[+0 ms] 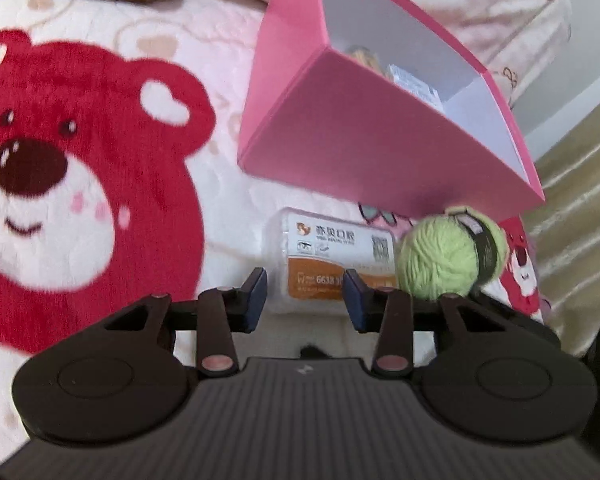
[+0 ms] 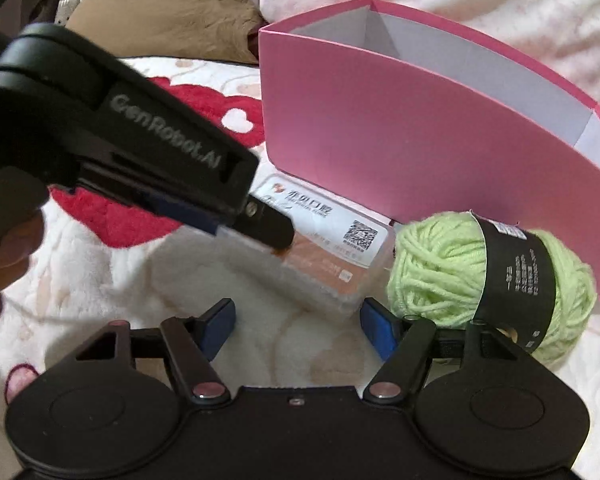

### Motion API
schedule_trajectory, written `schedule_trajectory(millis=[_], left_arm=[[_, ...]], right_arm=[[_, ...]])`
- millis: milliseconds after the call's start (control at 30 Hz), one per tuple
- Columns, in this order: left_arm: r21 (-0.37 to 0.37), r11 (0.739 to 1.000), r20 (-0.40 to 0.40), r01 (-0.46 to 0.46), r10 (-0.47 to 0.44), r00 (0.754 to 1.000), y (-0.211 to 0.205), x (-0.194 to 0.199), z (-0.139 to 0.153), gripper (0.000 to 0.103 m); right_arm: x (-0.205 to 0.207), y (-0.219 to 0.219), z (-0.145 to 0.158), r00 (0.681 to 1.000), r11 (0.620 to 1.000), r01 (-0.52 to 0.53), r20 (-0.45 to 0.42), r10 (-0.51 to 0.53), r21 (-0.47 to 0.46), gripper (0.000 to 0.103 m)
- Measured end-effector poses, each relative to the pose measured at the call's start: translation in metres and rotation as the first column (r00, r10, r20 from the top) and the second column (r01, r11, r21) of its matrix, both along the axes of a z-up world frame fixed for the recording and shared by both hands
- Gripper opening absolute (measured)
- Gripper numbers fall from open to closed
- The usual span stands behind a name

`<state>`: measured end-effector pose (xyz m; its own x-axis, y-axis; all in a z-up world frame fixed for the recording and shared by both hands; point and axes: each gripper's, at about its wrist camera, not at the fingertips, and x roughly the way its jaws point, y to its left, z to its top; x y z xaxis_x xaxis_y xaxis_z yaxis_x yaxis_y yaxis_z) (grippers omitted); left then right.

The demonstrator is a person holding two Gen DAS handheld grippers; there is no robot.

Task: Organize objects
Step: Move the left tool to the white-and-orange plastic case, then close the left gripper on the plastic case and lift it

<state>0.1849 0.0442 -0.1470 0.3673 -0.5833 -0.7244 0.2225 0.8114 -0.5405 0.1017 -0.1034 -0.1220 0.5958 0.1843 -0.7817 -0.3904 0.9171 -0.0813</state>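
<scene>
Through the left wrist camera we see our left gripper [image 1: 305,296] with its jaws narrowed around the near end of a clear plastic case [image 1: 328,258] with a white and orange label. The blue pads [image 1: 258,294] sit at either side of that end, but we cannot tell whether they press on it yet, so we would not call it gripped. The case lies on the bear blanket [image 1: 80,168], just in front of the pink box [image 1: 340,128], and a ball of green yarn [image 1: 448,258] rests touching the case's far end, also just in front of the box. Inside the box we make out two small items, so we judge some sorting is done.

Through the right wrist camera our right gripper [image 2: 298,332] hangs with its jaws moderately wide and nothing between them, pointing at the blanket in front of the box. The yarn [image 2: 432,272] sits just beside its right finger, near the box's [image 2: 380,128] front wall. The left gripper [image 2: 260,216] reaches in from the side, its tip over the case [image 2: 332,248].

We judge the case and the yarn are both left to go into the box, the case first.
</scene>
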Motion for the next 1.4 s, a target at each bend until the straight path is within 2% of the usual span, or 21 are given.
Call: schedule_trajectory(millis=[67,133,167,233,367,467,600,700,767,867,933,967,1033,1067,1133,1233,1333,1400], left_arm=[[-0.001,1.0,-0.05,0.021,-0.021,0.999,0.002,-0.006,0.003,0.04],[0.037,0.999,-0.125,0.022,-0.017,0.992,0.004,-0.015,0.003,0.041],[0.043,0.999,-0.133,0.019,-0.013,0.991,0.005,-0.018,0.002,0.041],[0.053,0.999,-0.164,0.012,-0.003,0.987,0.005,-0.023,0.001,0.042],[0.053,0.998,-0.266,0.02,-0.005,0.964,0.007,-0.025,-0.005,0.042],[0.057,0.998,-0.221,0.007,0.006,0.975,0.009,-0.026,-0.004,0.044],[0.128,0.991,-0.064,-0.022,0.03,0.998,0.005,-0.028,0.009,0.043],[0.124,0.992,-0.038,-0.027,0.031,0.999,0.004,-0.027,0.009,0.045],[0.133,0.989,-0.007,-0.071,0.073,0.997,0.006,-0.025,0.007,0.048],[0.221,0.971,0.089,-0.095,0.077,0.993,0.0,-0.029,0.011,0.051],[0.208,0.974,0.079,-0.094,0.079,0.994,0.003,-0.027,0.013,0.045],[0.177,0.981,0.059,-0.082,0.073,0.996,0.005,-0.025,0.012,0.04],[0.085,0.996,-0.006,-0.028,0.028,1.0,0.004,-0.022,0.006,0.038],[0.066,0.998,-0.027,-0.017,0.018,0.999,0.002,-0.022,0.002,0.04],[0.097,0.995,0.023,0.005,-0.007,1.0,-0.004,-0.026,0.005,0.04],[0.096,0.995,0.025,0.008,-0.01,1.0,-0.005,-0.027,0.007,0.041],[0.062,0.998,0.004,0.005,-0.005,1.0,-0.002,-0.024,0.003,0.047],[0.015,1.0,-0.039,0.001,0.0,0.999,0.003,-0.021,-0.005,0.052]], right_arm=[[-0.003,-0.007,0.007,0.999,0.999,-0.004,-0.033,0.005,0.051,0.074],[-0.008,-0.01,0.011,0.996,0.994,-0.022,-0.083,0.031,0.111,0.074],[-0.012,-0.01,0.012,0.994,0.992,-0.02,-0.101,0.032,0.124,0.074],[-0.02,-0.008,0.011,0.99,0.991,-0.031,-0.133,0.048,0.127,0.074],[-0.028,-0.007,0.009,0.992,0.993,-0.033,-0.114,0.046,0.116,0.073],[-0.028,-0.015,0.009,0.994,0.991,-0.012,-0.103,0.026,0.132,0.075],[-0.027,-0.014,0.007,0.998,0.991,-0.011,-0.062,0.02,0.131,0.082],[-0.028,-0.01,0.004,0.998,0.991,-0.028,-0.047,0.034,0.128,0.086],[-0.027,-0.008,0.002,0.998,0.991,-0.033,-0.043,0.038,0.127,0.088],[-0.03,-0.008,0.004,0.998,0.99,-0.035,-0.039,0.041,0.139,0.09],[-0.029,-0.007,0.002,0.998,0.989,-0.036,-0.04,0.042,0.141,0.092],[-0.027,-0.005,0.001,0.998,0.99,-0.037,-0.042,0.044,0.136,0.093],[-0.024,-0.005,-0.002,0.998,0.99,-0.032,-0.054,0.04,0.138,0.095],[-0.021,-0.005,-0.005,0.998,0.989,-0.027,-0.058,0.036,0.142,0.097],[-0.018,-0.006,-0.008,0.998,0.988,-0.022,-0.058,0.031,0.154,0.097],[-0.014,-0.008,-0.013,0.998,0.988,-0.022,-0.062,0.032,0.155,0.097],[-0.009,-0.01,-0.015,0.998,0.986,-0.009,-0.054,0.018,0.168,0.098],[-0.008,-0.01,-0.015,0.998,0.987,-0.012,-0.058,0.022,0.163,0.098]])
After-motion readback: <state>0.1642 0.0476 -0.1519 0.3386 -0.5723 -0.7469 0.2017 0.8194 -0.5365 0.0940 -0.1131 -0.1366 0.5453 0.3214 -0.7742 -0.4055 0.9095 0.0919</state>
